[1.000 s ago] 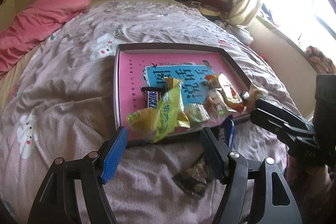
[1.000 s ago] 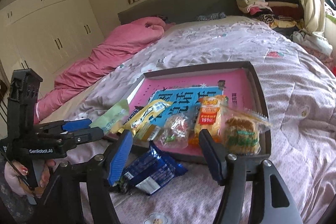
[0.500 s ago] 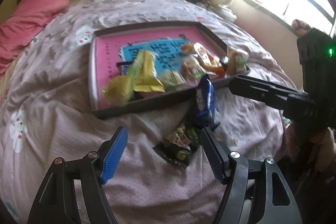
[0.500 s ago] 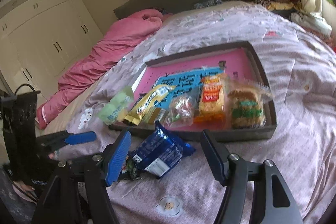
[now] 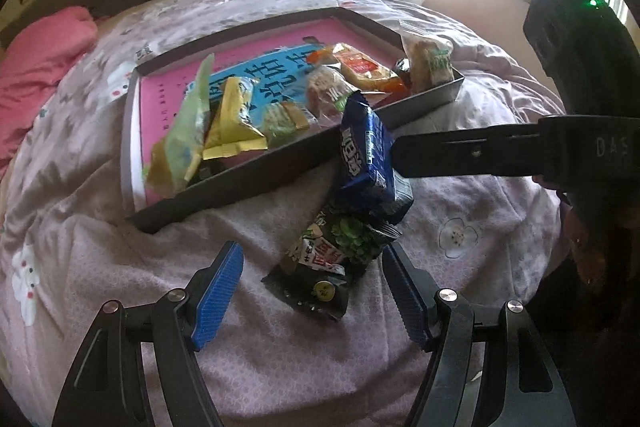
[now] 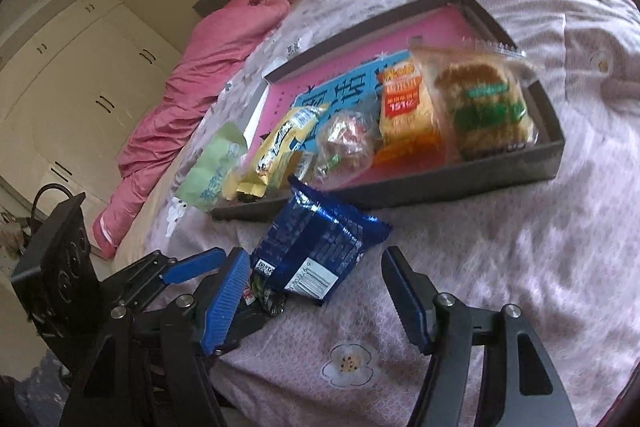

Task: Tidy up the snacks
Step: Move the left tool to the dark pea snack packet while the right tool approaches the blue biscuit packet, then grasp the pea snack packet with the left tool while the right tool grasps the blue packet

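- Left wrist view: my left gripper (image 5: 312,291) stands wide with nothing clamped; the dark green packet (image 5: 332,259) lies flat on the quilt (image 5: 100,247) between the blue pads (image 5: 218,297), touching neither as far as I can tell.
- Dark green packet: crinkled foil film, flat pillow shape, sealed ends. I judge it light, soft and slippery; best pinched across its middle, not by the thin end seal.
- Blue packet (image 5: 370,163): just ahead of the left gripper, leaning against the tray's near wall and overlapping the green packet's far end. Glossy film, blocky contents, probably brittle biscuits; take it gently across the short sides.
- Right wrist view: my right gripper (image 6: 316,301) is about half spread and empty; the blue packet (image 6: 316,247) sits just ahead, between the fingers' line, not gripped.
- Tray (image 5: 248,187): beyond both grippers, a shallow stiff dark frame with a pink printed floor, already holding several film-wrapped snacks.
- Quilt: soft and padded under everything; I expect it to give under downward pressure.
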